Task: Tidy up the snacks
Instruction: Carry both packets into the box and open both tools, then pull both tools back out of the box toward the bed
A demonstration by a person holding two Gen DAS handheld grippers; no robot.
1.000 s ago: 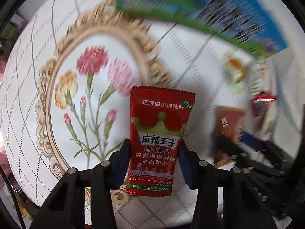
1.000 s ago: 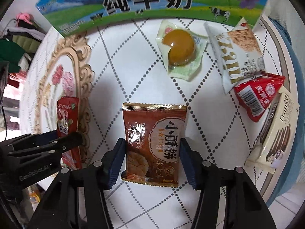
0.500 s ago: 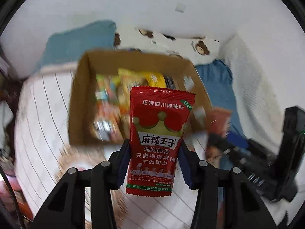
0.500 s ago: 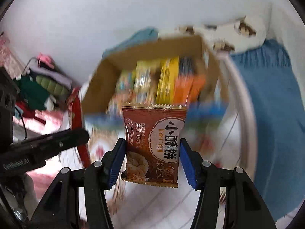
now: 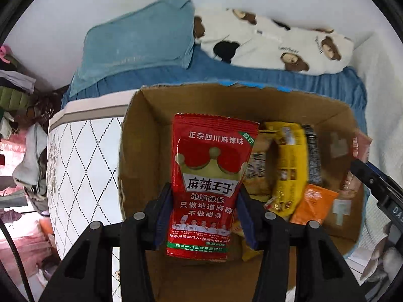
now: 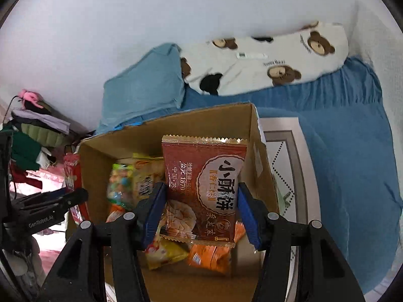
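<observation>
- Snack packet "麻辣王子" (image 5: 209,183), red, found clamped in left gripper (image 5: 204,191) above cardboard box (image 5: 141,130).
- Brown "小酥饼" packet (image 6: 204,191) found loose between right gripper's (image 6: 201,187) just-widened jaws, over box.
- "GenRobot.AI" lettering (image 6: 40,224) read in right view only.

Behind the box you see a light blue pillow (image 5: 141,37) beside a white bear-print cushion (image 5: 277,42) on a blue bedsheet (image 6: 352,151).

Bright even light, fisheye-warped edges, slight motion blur

Red packet (image 5: 210,188) reads "麻辣王子"; brown packet (image 6: 204,191) "小酥饼".
</observation>
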